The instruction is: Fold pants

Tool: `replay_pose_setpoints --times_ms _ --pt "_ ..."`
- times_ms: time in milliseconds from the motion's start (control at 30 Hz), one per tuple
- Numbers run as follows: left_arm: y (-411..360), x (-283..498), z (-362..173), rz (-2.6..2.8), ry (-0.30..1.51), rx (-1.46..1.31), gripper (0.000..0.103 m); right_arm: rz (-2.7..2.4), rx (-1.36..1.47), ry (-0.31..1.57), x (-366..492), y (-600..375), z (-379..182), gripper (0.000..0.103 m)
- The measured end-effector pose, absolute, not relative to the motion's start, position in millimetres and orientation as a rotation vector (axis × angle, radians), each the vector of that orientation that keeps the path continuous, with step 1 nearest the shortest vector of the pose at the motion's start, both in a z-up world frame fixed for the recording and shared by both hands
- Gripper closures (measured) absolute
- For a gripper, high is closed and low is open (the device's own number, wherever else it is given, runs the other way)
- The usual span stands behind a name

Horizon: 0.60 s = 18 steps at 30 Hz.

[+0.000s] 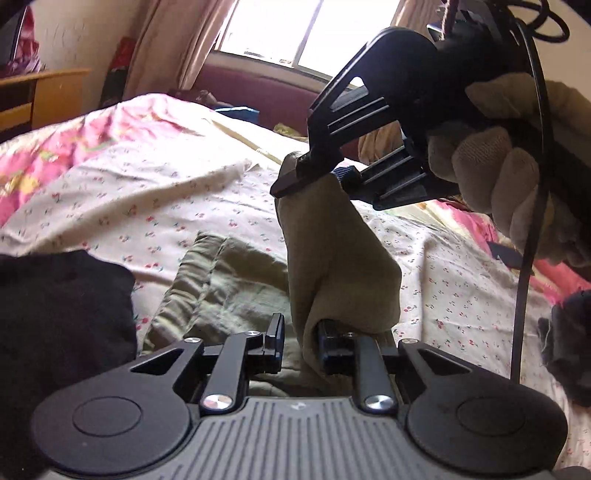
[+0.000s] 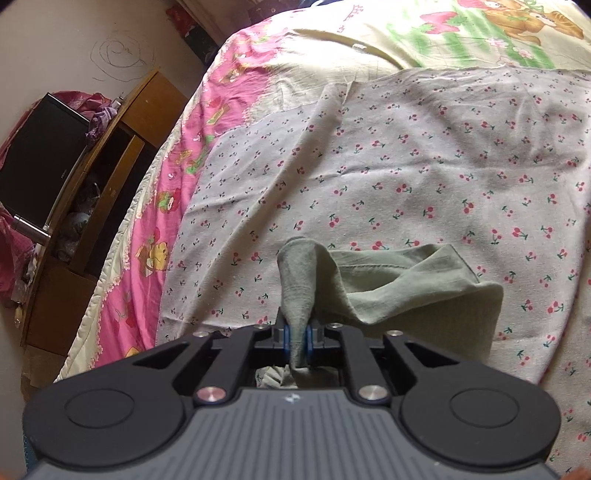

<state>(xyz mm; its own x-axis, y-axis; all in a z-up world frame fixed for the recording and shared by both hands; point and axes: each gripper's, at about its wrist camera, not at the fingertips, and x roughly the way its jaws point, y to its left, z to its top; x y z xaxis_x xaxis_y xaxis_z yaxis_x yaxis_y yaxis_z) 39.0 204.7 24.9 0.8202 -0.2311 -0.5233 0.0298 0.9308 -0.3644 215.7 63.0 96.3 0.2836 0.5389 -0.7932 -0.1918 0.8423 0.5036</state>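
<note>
Pale olive-green pants [image 1: 229,280] lie crumpled on the cherry-print sheet [image 1: 155,206]. In the left wrist view my left gripper [image 1: 300,343] is low over the pants, its jaws partly apart with a fold of the cloth between them. My right gripper [image 1: 314,173] is above it, held by a gloved hand [image 1: 491,170], shut on the top of a lifted strip of the pants [image 1: 332,258]. In the right wrist view the right gripper [image 2: 299,338] pinches that green fold [image 2: 297,280] between its blue pads, and the rest of the pants [image 2: 413,280] hangs beyond.
A dark garment [image 1: 62,317] lies at the left and another dark cloth [image 1: 569,343] at the right. A pink cartoon quilt [image 2: 155,221] covers the bed's edge. A wooden cabinet [image 2: 96,177] stands beside the bed. A window [image 1: 306,33] and maroon headboard [image 1: 258,92] are beyond.
</note>
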Motion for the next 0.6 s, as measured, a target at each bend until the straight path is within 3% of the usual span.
replay_pose_setpoints --times_ms 100,367,600 --pt "219.5 27.5 17.7 -0.136 0.595 -0.415 0.067 0.504 0.321 1.21 219.0 79.1 83.9 0.087" --pt "229.3 2.7 30.4 -0.116 0.499 -0.419 0.049 0.575 0.365 1.251 211.4 80.4 74.6 0.082" --pt "219.3 9.1 30.2 -0.152 0.518 -0.352 0.046 0.575 0.098 1.102 198.7 49.3 71.6 0.078"
